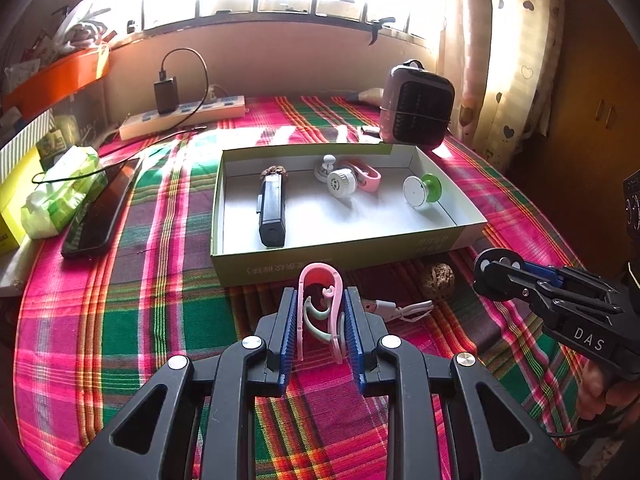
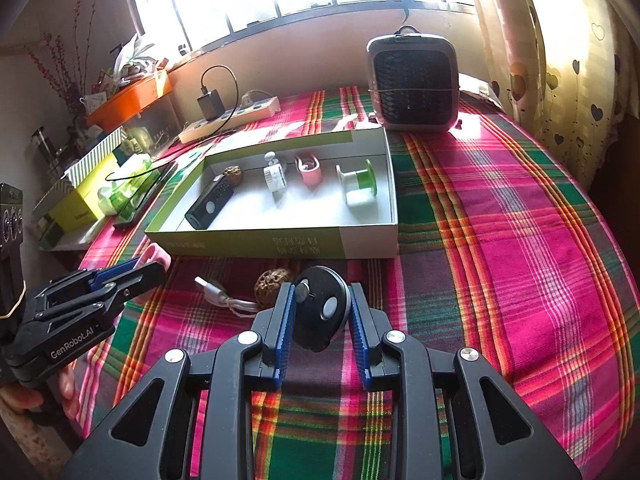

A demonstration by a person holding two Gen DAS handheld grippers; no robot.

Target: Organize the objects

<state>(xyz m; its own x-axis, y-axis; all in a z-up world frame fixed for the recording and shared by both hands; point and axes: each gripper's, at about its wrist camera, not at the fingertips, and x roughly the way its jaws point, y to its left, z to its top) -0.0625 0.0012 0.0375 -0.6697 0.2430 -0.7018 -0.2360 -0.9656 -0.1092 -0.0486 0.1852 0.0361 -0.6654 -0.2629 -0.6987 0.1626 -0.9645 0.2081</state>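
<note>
My left gripper (image 1: 320, 312) is shut on a pink U-shaped clip (image 1: 320, 300), held just in front of the shallow green-and-white box (image 1: 340, 260). It also shows in the right wrist view (image 2: 148, 270). My right gripper (image 2: 322, 312) is shut on a black round disc (image 2: 320, 308), also seen in the left wrist view (image 1: 498, 270). The box (image 2: 280, 242) holds a black rectangular device (image 1: 272, 212), a walnut (image 1: 274, 171), a white knob piece (image 1: 340, 182), a pink clip (image 1: 368, 176) and a green-and-white spool (image 1: 422, 190).
A walnut (image 1: 438, 280) and a white USB cable (image 1: 400, 308) lie on the plaid cloth before the box. A small heater (image 2: 414, 80) stands behind it. A power strip (image 1: 180, 118), phone (image 1: 100, 212), tissue pack (image 1: 60, 196) and boxes crowd the left.
</note>
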